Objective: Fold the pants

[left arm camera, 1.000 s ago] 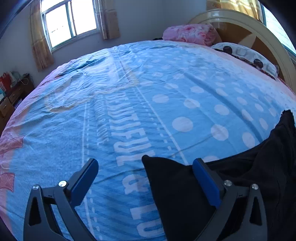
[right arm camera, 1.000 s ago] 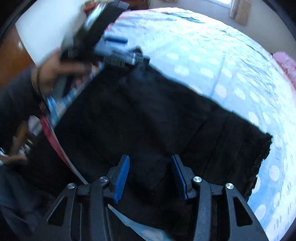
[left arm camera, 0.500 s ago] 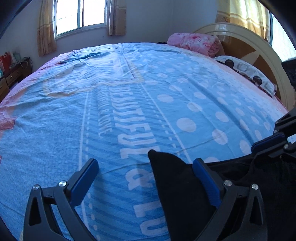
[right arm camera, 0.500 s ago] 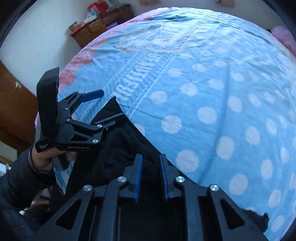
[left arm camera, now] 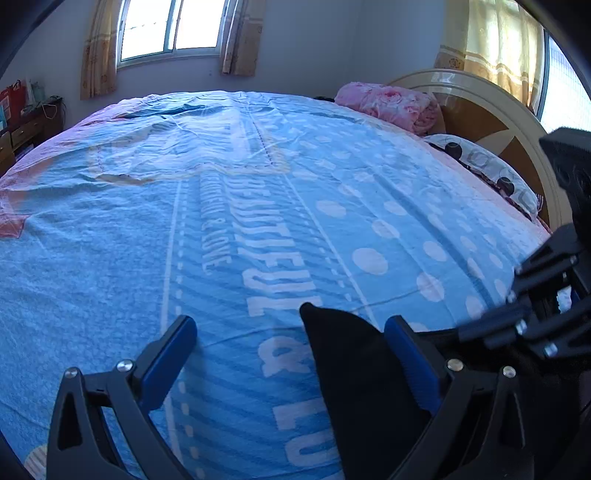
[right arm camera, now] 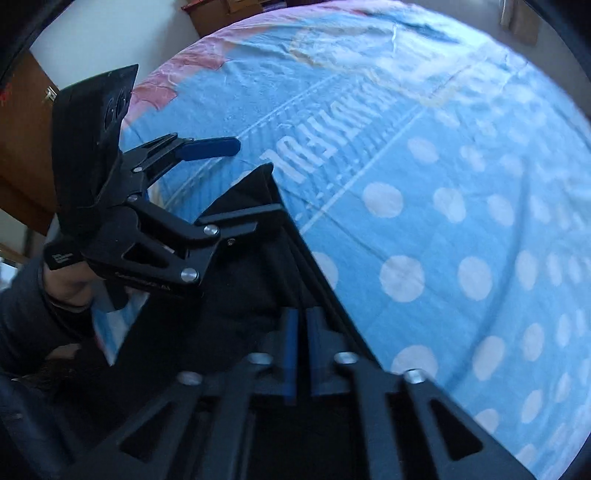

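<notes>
The bed [left arm camera: 110, 258] filled most of both views, spread with a blue sheet [right arm camera: 461, 166] printed with white dots, stripes and large white lettering, pink along its far edge. Behind it in the left wrist view stood a pale wall with a curtained window [left arm camera: 170, 29], a curved wooden headboard [left arm camera: 480, 107] at the right, a rolled pink blanket [left arm camera: 388, 103] against it, and a spotted pillow [left arm camera: 487, 166] just beside that. A wooden dresser [left arm camera: 22, 129] sat at the far left.

The black pants [right arm camera: 251, 266] lay on the near edge of the bed, one corner pointing out onto the blue sheet, the cloth bunched in folds along its straight edge.

The left tool [left arm camera: 291, 354] stood with its jaws wide apart; the pants' corner [left arm camera: 332, 332] reached up between them, close against the right blue pad [left arm camera: 410, 362], while the left pad [left arm camera: 166, 362] hung over bare sheet. Nothing was pinched. In the right wrist view a hand [right arm camera: 66, 284] in a dark sleeve held this tool from the left.

The right tool [right arm camera: 301, 354] was closed, its two blue pads nearly together over the edge of the pants, with dark cloth in the thin gap between them. It appeared to be gripping the fabric there, though blur made the contact hard to read.
</notes>
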`<action>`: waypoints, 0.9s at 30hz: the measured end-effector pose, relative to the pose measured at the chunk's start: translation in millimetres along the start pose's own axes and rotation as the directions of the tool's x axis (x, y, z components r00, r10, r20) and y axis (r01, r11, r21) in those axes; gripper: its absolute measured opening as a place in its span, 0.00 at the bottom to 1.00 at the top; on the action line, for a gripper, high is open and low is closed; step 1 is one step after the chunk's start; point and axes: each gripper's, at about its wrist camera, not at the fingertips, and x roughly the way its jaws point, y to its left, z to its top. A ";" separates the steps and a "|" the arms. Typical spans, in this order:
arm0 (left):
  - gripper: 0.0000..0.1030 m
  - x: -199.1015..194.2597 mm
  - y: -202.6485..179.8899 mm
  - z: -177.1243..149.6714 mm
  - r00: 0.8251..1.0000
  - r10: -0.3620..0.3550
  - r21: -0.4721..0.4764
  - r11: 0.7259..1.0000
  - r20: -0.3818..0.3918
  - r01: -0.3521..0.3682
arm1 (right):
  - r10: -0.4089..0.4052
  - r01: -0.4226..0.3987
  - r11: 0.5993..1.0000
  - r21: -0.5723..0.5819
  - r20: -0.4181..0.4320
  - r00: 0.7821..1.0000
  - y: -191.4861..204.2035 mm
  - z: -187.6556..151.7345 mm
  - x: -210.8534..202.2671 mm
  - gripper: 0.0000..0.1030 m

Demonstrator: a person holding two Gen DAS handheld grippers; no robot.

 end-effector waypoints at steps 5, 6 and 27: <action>1.00 -0.5 1.4 -0.3 1.000 -0.001 -0.011 1.000 0.002 0.001 | -0.076 0.075 0.996 0.040 0.019 0.997 -11.4 5.3 10.5 0.01; 1.00 -0.4 0.9 -0.4 1.000 0.002 -0.009 1.000 0.002 -0.002 | -0.091 0.090 0.995 0.036 0.025 0.996 -9.5 4.8 11.6 0.01; 1.00 -24.1 -63.5 -26.2 0.998 0.067 0.173 0.983 -0.011 -0.064 | -0.066 0.043 0.977 0.211 0.100 0.993 -4.8 -70.7 -34.3 0.30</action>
